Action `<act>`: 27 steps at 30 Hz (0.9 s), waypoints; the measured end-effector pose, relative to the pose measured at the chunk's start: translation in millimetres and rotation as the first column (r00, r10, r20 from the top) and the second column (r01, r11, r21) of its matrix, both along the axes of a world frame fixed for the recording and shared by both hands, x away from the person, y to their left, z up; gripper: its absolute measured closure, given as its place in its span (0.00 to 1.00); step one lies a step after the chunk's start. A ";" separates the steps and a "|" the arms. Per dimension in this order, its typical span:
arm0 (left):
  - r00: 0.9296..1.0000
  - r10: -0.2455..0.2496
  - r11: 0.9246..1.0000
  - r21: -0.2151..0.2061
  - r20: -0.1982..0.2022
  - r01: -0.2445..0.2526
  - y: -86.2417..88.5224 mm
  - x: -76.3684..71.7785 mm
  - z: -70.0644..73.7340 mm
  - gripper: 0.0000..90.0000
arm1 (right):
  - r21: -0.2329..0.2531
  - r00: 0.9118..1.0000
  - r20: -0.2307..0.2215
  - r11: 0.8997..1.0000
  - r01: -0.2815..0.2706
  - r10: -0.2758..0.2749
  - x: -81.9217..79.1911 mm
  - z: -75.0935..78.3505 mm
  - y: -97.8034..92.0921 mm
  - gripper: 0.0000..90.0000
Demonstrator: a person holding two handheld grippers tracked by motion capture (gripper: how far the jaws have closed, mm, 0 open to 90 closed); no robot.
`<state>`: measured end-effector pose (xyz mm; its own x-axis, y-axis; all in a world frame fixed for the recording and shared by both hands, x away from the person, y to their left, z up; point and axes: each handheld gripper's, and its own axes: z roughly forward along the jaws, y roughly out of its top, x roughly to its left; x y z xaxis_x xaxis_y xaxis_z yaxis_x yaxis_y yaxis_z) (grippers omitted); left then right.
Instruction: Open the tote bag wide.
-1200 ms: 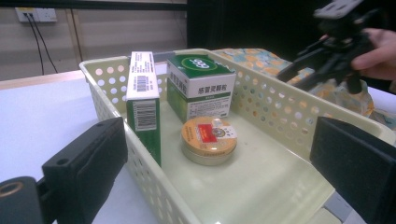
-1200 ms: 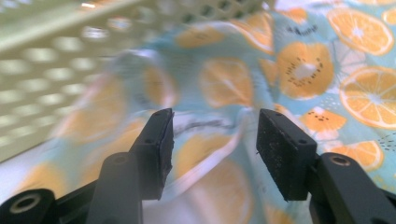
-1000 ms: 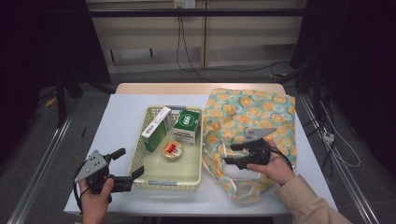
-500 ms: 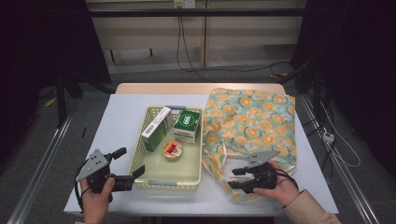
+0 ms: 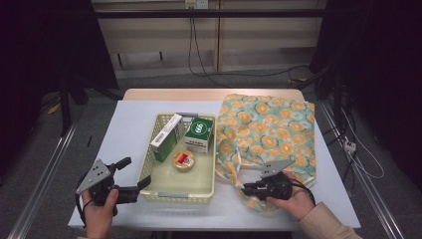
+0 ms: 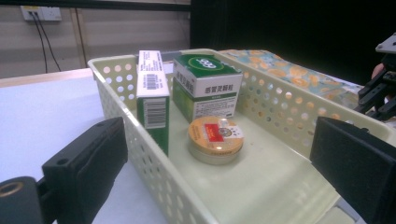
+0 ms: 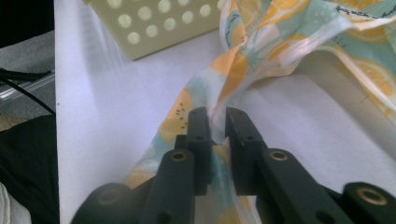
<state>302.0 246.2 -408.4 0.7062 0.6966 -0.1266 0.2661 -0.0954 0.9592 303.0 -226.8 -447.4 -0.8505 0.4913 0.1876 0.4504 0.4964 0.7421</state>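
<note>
Three items sit in the pale yellow perforated basket (image 5: 149, 169) at the middle of the desk (image 5: 129, 124): a tall green-and-white box (image 5: 166, 137) leaning along its left wall, a squat green box (image 5: 198, 134) at the far end just beside it, and a round tin (image 5: 183, 160) with a red label lying flat on the floor in front of both. The orange-patterned fabric bag (image 5: 268, 129) lies spread on the desk right of the basket, its near edge bunched. The right hand-held gripper (image 5: 247, 188) is at that near edge, pressed together and pinching a fold of the bag between its jaws. The left hand-held gripper (image 5: 135, 175) is spread wide at the basket's near left corner, holding nothing. Since a second ago the right hand-held gripper has drawn back toward the person, from over the bag's middle to its near edge; the left one has stayed put, and the basket's contents are unmoved.
</note>
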 end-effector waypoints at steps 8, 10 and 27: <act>1.000 -0.003 1.000 0.002 -0.003 0.003 -0.1 1.4 -0.5 0.05 | 0.036 1.000 -0.003 0.999 0.023 -0.023 2.2 7.0 -7.7 0.97; 1.000 -0.003 1.000 0.003 -0.003 0.003 0.0 1.4 -0.6 0.05 | 0.060 1.000 0.000 0.998 0.030 -0.030 3.0 11.6 -11.3 0.97; 1.000 0.002 1.000 -0.004 -0.002 -0.002 1.3 0.6 -0.1 0.05 | 0.059 0.999 0.034 0.998 0.033 -0.035 -2.1 12.7 -22.2 0.72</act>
<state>302.7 247.6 -408.4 0.7044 0.6976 -0.1308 0.2685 -0.0914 0.9589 300.9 -249.0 -434.7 -0.8398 0.5094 0.1876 0.4400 0.4362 0.7849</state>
